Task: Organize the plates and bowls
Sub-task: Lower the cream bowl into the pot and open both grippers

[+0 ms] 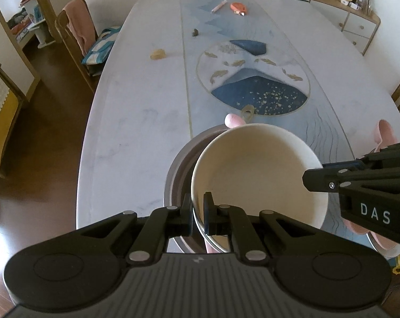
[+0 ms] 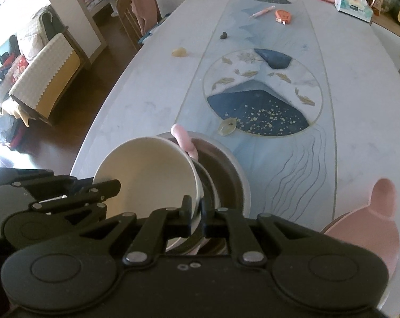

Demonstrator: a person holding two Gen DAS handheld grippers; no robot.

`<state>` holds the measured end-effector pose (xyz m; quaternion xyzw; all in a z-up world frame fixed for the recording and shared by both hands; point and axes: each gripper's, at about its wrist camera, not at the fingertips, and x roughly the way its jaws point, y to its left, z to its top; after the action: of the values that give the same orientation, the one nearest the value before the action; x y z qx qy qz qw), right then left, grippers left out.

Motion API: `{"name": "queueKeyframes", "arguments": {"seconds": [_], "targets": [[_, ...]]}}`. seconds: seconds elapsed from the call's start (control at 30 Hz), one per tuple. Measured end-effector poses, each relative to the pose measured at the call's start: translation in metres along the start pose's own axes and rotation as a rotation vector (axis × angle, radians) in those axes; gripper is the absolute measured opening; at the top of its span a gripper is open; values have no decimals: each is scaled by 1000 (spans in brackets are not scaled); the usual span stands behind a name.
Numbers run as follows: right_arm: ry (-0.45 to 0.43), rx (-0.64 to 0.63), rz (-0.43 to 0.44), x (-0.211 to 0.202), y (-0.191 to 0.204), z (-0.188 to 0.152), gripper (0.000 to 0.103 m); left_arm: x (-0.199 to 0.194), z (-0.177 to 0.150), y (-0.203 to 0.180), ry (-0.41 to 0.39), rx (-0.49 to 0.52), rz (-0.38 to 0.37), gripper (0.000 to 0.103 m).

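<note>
Both grippers are clamped on the rim of one cream bowl [image 1: 258, 175], which hangs tilted over a darker, grey-rimmed bowl [image 1: 177, 175] at the near end of the table [image 1: 136, 122]. The left gripper [image 1: 198, 208] pinches the bowl's wall with one finger inside and one outside; the right gripper [image 2: 196, 209] does the same at another point on the rim, its jaws nearly together. A pink plate [image 2: 359, 228] with a rounded handle lies near the table's near right edge. The cream bowl looks stiff, smooth and glazed, likely light yet breakable, so the thin rim is the sensible hold, with a grip on each side to stop it swinging. Lowering it level should let it nest without chipping.
</note>
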<state>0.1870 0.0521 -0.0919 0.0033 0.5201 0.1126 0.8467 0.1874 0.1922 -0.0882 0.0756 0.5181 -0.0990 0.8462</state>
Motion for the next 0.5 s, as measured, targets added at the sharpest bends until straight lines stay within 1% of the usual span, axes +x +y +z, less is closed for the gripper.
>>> {"name": "queueKeyframes", "arguments": {"seconds": [0.17,0.5], "targets": [[13,-11,-9,4,2,-6,8,6,-5,-2,5,23,6,6],[23,-10,-10,8,1,-8,10,14,-9,-5,9,27,13,6]]}}
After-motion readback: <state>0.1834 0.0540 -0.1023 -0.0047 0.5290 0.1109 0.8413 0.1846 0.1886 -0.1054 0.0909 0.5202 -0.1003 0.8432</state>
